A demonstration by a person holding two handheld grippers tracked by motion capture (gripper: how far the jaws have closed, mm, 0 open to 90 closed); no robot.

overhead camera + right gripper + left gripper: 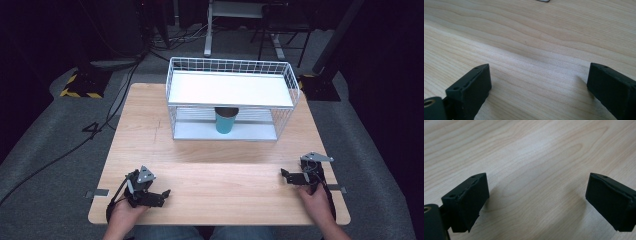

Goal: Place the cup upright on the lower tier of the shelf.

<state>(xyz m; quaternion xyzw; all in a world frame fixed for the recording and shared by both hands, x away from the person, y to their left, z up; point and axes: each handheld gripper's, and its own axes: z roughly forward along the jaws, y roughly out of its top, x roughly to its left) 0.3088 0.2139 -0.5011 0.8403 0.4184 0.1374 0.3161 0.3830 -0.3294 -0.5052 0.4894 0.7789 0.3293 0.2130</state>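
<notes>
Pale wood with a wavy grain makes up the bench [220,150], which stands on grey carpet [50,145] in a dark room. Toward its far side sits a white wire rack [172,85] with two levels: a flat white top shelf [230,89] and a lower shelf [200,131] beneath it. On that lower shelf, roughly at the middle, a teal cup [225,121] stands upright, its dark rim just under the top shelf. At the near left of the bench the person's left hand [121,215] holds the left hand-held gripper [161,196], which lies low over the wood with its jaws pointing toward the right; a grey three-cornered plate [145,174] sits on top of it. In the left gripper view its two black jaws stand wide apart — released, with only bare wood between them. At the near right the right hand [315,199] holds the right hand-held gripper [284,175], jaws pointing left, with its own grey plate [315,157] on top. The right gripper view shows those jaws likewise spread wide over bare wood — nothing grasped. Both hand-held grippers are well apart from the rack and from each other. Black cables [115,100] trail across the carpet at the left, near a yellow-and-black striped base [80,86].
</notes>
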